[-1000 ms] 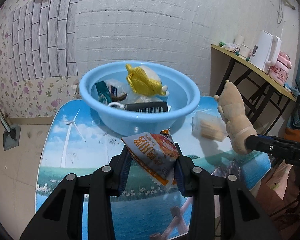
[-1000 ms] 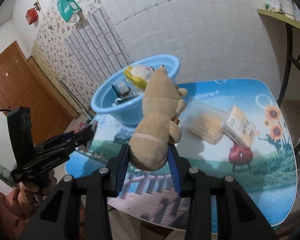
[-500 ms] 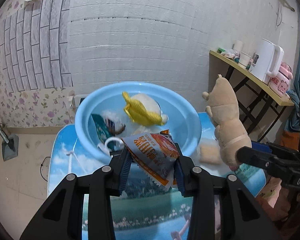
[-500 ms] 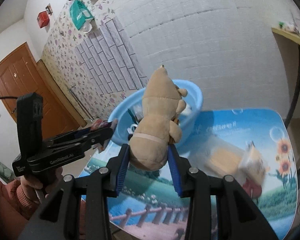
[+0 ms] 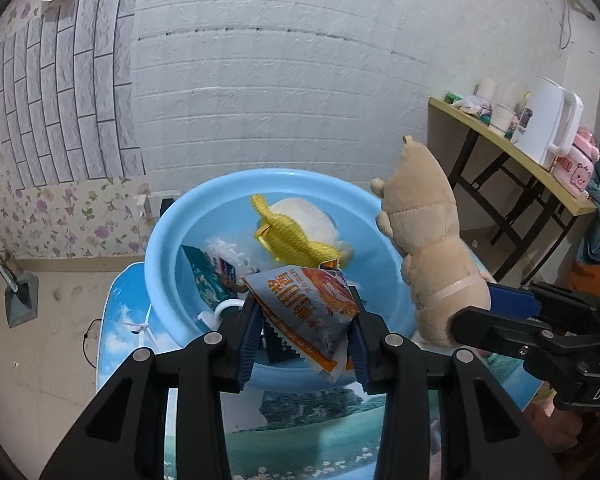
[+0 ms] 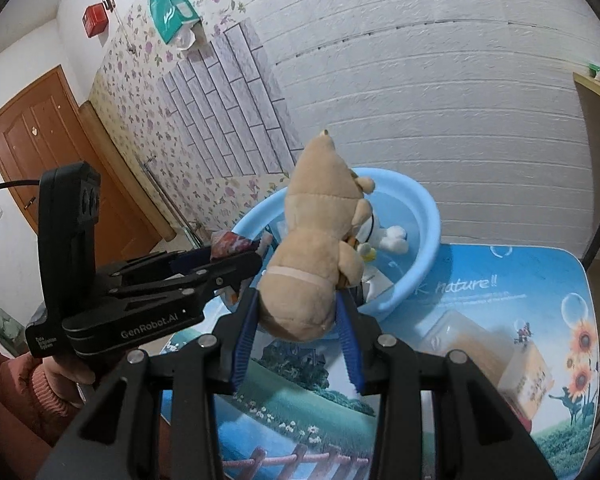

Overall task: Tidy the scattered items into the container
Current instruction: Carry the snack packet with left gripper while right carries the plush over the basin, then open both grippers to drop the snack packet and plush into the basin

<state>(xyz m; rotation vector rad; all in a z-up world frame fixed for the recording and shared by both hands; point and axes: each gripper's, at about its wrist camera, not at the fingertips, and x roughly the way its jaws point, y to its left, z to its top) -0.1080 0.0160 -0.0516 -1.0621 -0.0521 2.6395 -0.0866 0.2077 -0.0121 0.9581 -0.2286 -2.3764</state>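
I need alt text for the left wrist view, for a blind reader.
The left gripper holds an orange snack packet over a blue basin of items. At right, the right gripper holds a beige plush toy beside the rim.

My left gripper [image 5: 304,320] clamped on its load, raised and level, right gripper [image 6: 298,332] pinched likewise, just beside it, apparently slightly ahead

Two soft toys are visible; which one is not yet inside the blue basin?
The tan plush bear: the right claw grips it in the air, while the white plush with the yellow knit piece lies in the basin.
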